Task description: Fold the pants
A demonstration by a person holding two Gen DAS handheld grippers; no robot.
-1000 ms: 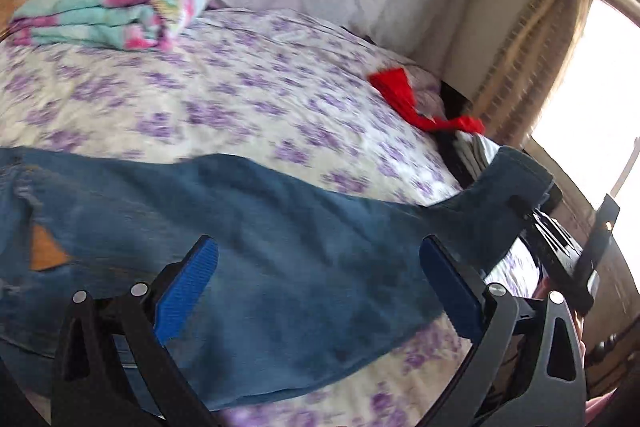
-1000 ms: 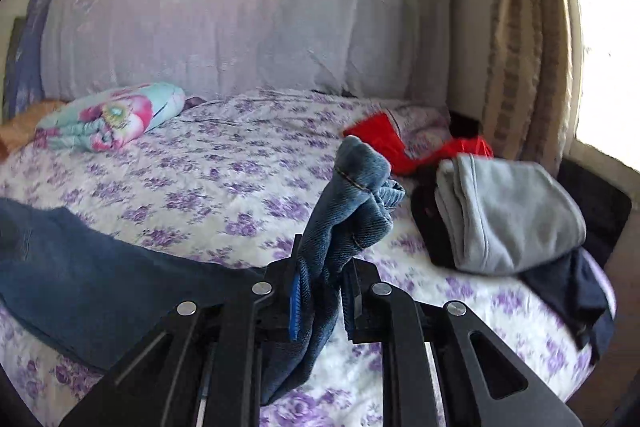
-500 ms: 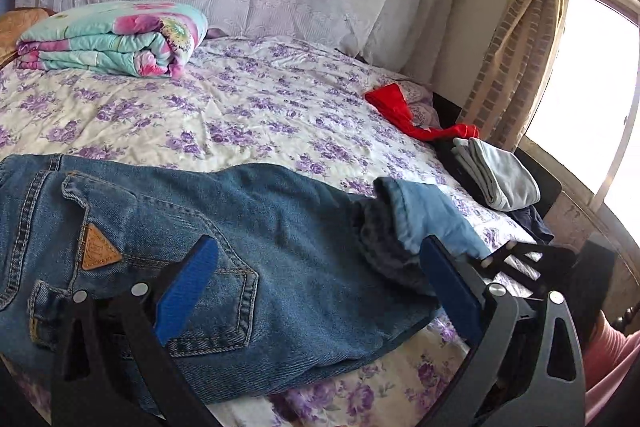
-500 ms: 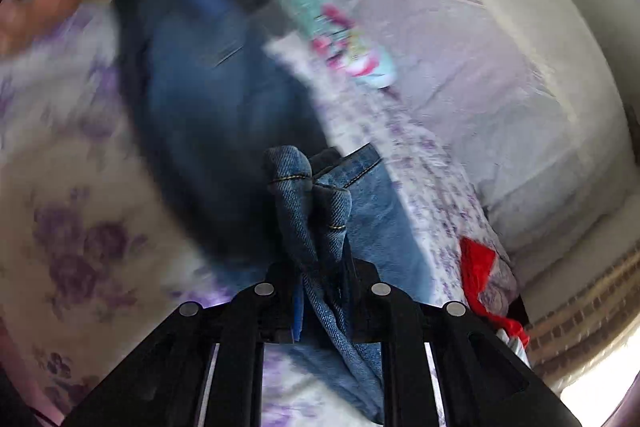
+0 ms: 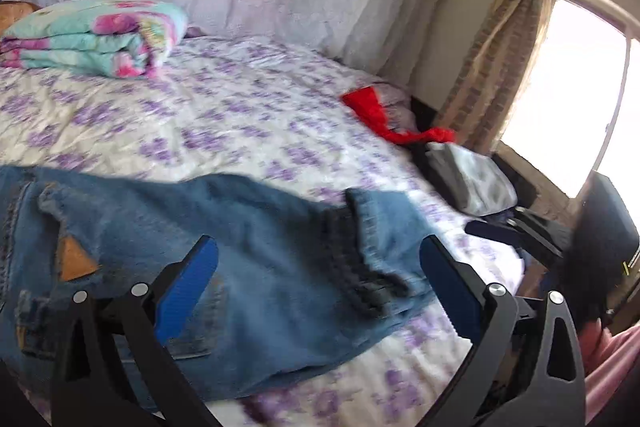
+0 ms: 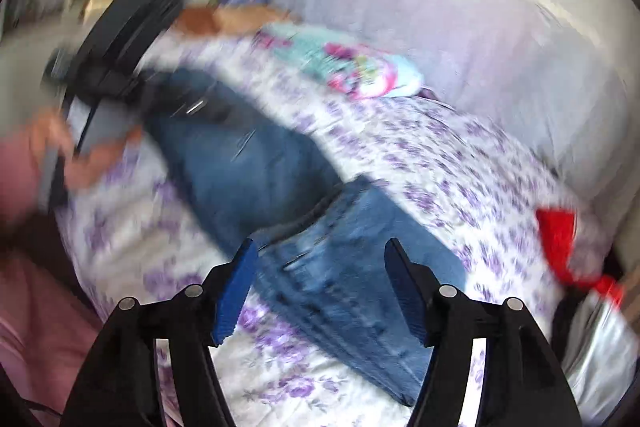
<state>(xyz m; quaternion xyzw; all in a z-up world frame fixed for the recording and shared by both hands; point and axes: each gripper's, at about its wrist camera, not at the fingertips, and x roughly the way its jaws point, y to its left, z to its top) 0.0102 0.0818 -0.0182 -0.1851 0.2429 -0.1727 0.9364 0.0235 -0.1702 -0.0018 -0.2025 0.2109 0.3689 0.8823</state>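
Blue jeans (image 5: 248,259) lie on the bed, folded over so the leg cuffs (image 5: 380,227) rest on top near the seat, with a tan patch (image 5: 74,259) at the waistband on the left. My left gripper (image 5: 320,291) is open and empty just above the jeans. In the right wrist view, which is blurred, the jeans (image 6: 280,195) lie across the bed and my right gripper (image 6: 320,291) is open and empty over the cuff end. The right gripper also shows in the left wrist view (image 5: 516,231) at the right.
The bed has a purple-flowered sheet (image 5: 208,115). A folded floral blanket (image 5: 96,39) lies at the back left. A red garment (image 5: 376,115) and folded grey clothes (image 5: 468,175) lie at the right edge, by a curtain (image 5: 492,67) and window.
My right gripper carried the leg cuffs over onto the jeans, opened and let them go. The jeans now lie folded in half. My left gripper stayed open.
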